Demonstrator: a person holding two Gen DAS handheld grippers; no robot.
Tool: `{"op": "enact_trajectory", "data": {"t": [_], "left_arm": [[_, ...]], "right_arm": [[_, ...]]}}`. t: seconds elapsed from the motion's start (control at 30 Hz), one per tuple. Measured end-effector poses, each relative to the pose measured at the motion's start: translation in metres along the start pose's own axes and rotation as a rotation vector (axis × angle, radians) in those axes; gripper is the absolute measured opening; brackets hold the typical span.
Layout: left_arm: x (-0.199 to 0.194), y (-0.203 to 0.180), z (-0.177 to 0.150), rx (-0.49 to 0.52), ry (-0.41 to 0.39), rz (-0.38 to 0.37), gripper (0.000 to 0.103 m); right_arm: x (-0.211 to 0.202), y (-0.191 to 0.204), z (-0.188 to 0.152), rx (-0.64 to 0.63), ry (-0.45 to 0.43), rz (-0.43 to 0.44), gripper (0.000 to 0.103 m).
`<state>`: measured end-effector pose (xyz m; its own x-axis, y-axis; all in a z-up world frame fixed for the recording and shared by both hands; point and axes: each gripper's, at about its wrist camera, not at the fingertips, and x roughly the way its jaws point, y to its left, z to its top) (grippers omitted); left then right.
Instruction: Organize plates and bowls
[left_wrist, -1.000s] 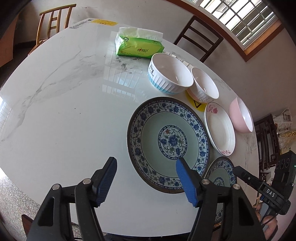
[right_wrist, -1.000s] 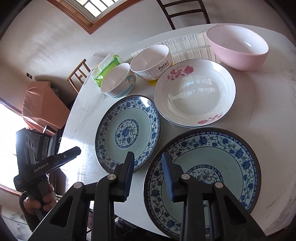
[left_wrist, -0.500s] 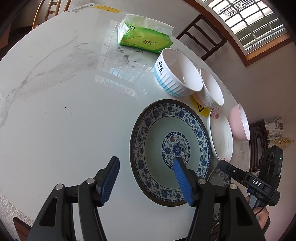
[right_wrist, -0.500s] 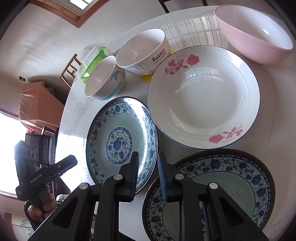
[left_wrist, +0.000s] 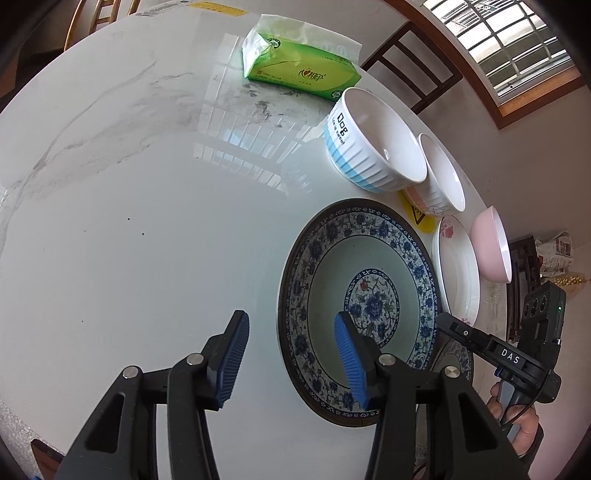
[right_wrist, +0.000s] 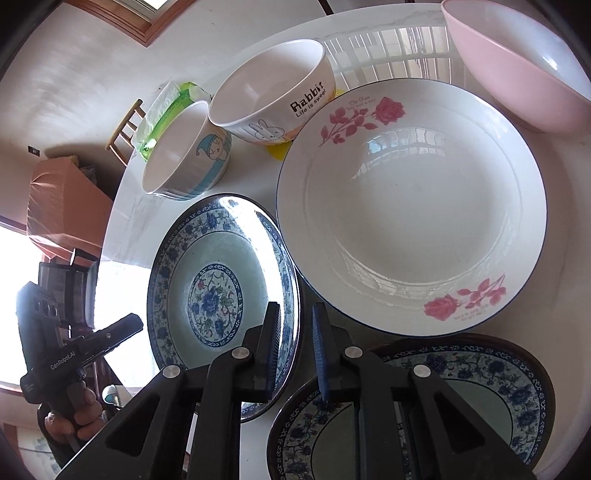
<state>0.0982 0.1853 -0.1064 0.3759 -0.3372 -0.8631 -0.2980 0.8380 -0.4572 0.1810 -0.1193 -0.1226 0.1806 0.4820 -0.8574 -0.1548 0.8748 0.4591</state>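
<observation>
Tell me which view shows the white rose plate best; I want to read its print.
The right wrist view: the rose plate is seen whole, roses and lettering facing the camera. The left wrist view shows it only as a thin, foreshortened sliver near the pink bowl.

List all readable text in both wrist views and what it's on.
"Dog" / "Life is sweet": ribbed blue-and-white bowl
"Rabbit" / "Life is sweet": rabbit bowl
"DAS": right gripper
"GenRobot.AI": left gripper
"The Rose": rose plate; smaller script beside both roses too small to read
Green tissue pack: logo too blurred to read
Yellow warning sticker: triangle sign only
</observation>
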Motion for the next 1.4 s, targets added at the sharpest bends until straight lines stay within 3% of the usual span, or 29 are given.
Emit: {"op": "enact_trajectory", "data": {"t": [0.27, 0.57, 0.9, 1.4], "left_arm": [[0.011, 0.004, 0.005, -0.002, 0.026, 0.002, 0.039], [0.019, 0.007, 0.006, -0.002, 0.05, -0.018, 0.014], [0.012, 0.006, 0.003, 0.029, 0.025, 0.006, 0.014], [-0.036, 0.028, -0.009, 0.057, -0.052, 0.044, 0.014]], "right_arm": [[0.006, -0.005, 0.002, -0.007, 0.009, 0.008, 0.014], [0.012, -0.008, 0.004, -0.004, 0.015, 0.034, 0.014], [0.012, 0.002, -0.002, -0.036, 0.011, 0.019, 0.012], [0.01, 0.042, -0.023, -0.091, 0.002, 0.056, 0.012]]}}
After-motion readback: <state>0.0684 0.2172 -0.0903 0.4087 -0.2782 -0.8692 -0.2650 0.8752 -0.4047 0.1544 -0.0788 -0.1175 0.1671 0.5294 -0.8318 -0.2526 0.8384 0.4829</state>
